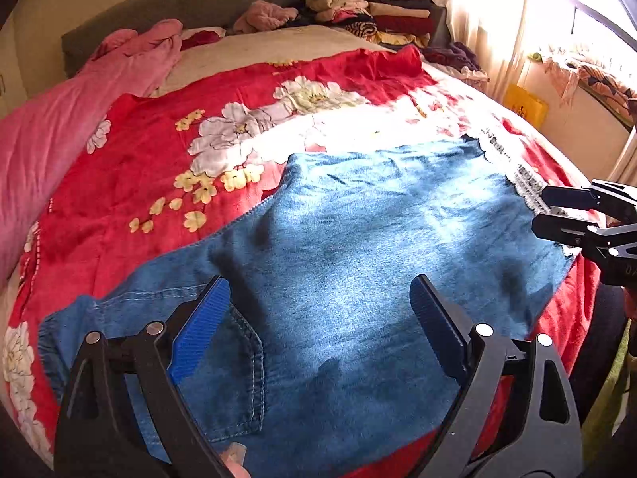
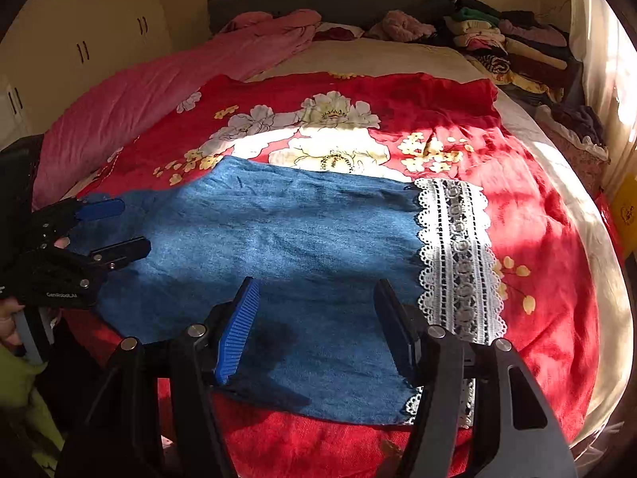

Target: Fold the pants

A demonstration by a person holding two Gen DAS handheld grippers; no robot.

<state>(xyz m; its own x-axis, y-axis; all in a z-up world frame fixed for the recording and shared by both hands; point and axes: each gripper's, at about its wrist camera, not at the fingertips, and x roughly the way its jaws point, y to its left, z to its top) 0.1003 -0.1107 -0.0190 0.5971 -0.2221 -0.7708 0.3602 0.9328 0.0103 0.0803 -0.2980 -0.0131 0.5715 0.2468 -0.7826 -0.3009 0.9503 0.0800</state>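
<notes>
Blue denim pants (image 1: 358, 239) (image 2: 298, 231) lie flat across a red flowered blanket (image 1: 159, 159), folded lengthwise. Their white lace hem (image 2: 458, 255) (image 1: 525, 183) is at the right end; the waist with a stitched back pocket (image 1: 227, 378) is at the left end. My left gripper (image 1: 318, 283) hovers open above the waist end, with nothing between its blue pads. It also shows at the left edge of the right wrist view, left gripper (image 2: 133, 227). My right gripper (image 2: 316, 285) stands open above the leg near the lace hem, holding nothing. The left wrist view catches the right gripper (image 1: 540, 213) at its right edge.
A pink quilt (image 1: 59, 127) lies along the bed's left side. Stacks of folded clothes (image 1: 370, 8) sit at the head of the bed, far right. A curtained window (image 1: 497, 20) is to the right, and a wardrobe (image 2: 79, 40) to the left.
</notes>
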